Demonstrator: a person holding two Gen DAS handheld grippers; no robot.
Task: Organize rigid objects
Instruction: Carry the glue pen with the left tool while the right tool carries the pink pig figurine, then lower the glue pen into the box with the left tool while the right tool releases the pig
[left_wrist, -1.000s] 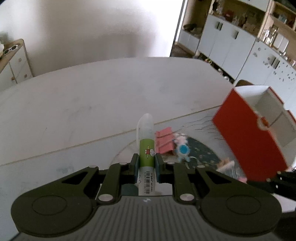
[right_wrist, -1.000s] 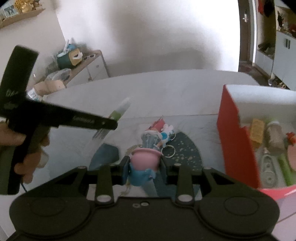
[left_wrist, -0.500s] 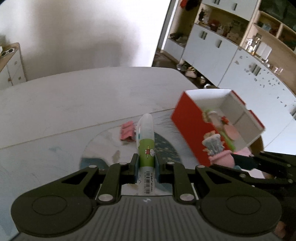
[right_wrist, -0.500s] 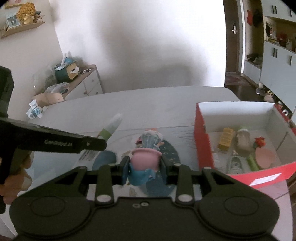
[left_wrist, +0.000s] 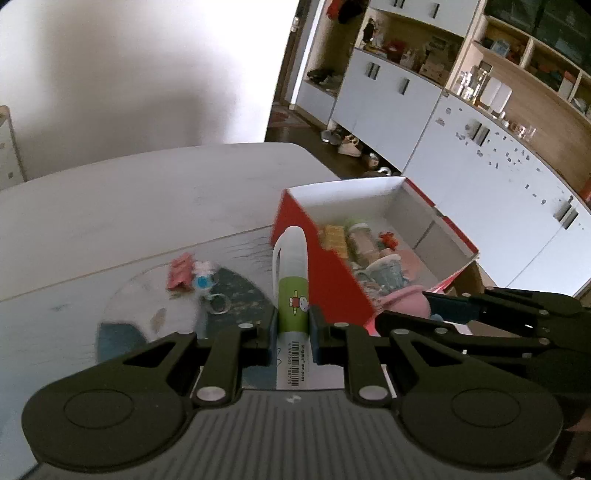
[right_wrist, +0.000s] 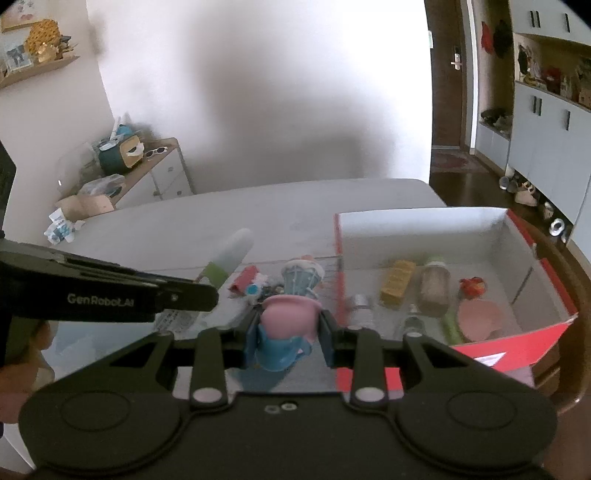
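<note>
White table (left_wrist: 155, 199) carries the red box (left_wrist: 332, 280). Left of the box, the left gripper (left_wrist: 292, 328) pinches a glue stick (left_wrist: 291, 288) at its label: light, stiff, smooth. Nearer the box, the right gripper (right_wrist: 289, 332) clamps a toy (right_wrist: 290, 314), hard and probably fragile, at its pink middle.

Both grippers clamped on a load, pitched downward.

The left gripper (left_wrist: 293, 325) has its fingers (left_wrist: 267, 332) pressed tight on a thin green-and-white tube (left_wrist: 292, 291) that sticks out past the fingertips. The right gripper (right_wrist: 290, 330) has its fingers (right_wrist: 327, 336) closed on a pink-and-blue toy (right_wrist: 288, 325) that rises between and beyond them. A hand (right_wrist: 22, 369) grips the left gripper's handle, seen at the left of the right gripper's fingers.
</note>
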